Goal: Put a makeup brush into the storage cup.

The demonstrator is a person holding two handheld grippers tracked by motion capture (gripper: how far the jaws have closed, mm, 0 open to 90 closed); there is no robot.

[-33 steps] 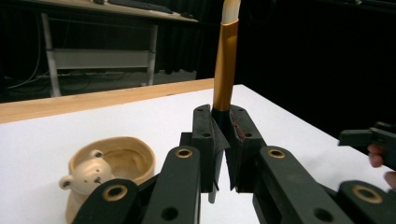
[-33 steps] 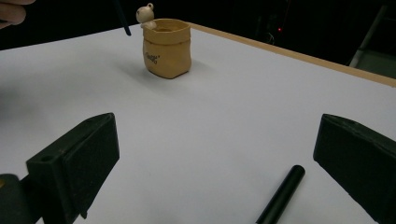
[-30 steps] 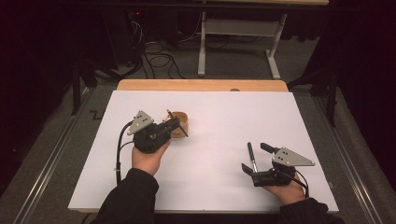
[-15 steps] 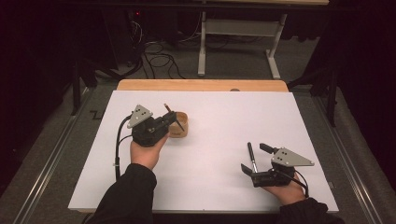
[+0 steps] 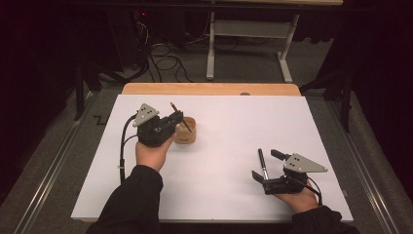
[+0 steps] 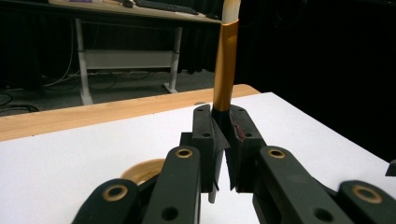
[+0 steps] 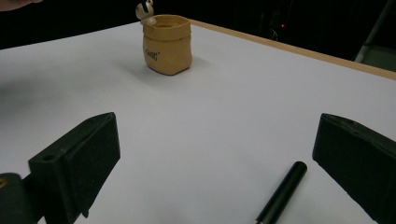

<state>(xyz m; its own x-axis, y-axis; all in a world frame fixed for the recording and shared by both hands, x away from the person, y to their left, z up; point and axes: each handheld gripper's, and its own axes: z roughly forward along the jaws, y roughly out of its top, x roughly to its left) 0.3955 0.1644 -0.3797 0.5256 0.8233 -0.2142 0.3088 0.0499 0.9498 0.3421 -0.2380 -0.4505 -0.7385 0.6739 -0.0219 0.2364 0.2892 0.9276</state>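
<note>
Pen point(image 5: 178, 116) clamped in left gripper point(image 5: 171, 122) jaws, now over cup point(image 5: 185, 131); right gripper point(image 5: 267, 165) jaws wide, empty, unmoved.

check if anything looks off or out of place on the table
Nothing looks spilled or broken. The tan cup stands upright, and the left gripper holds a pen over it. One black pen lies loose on the white table between the right gripper's open jaws.
</note>
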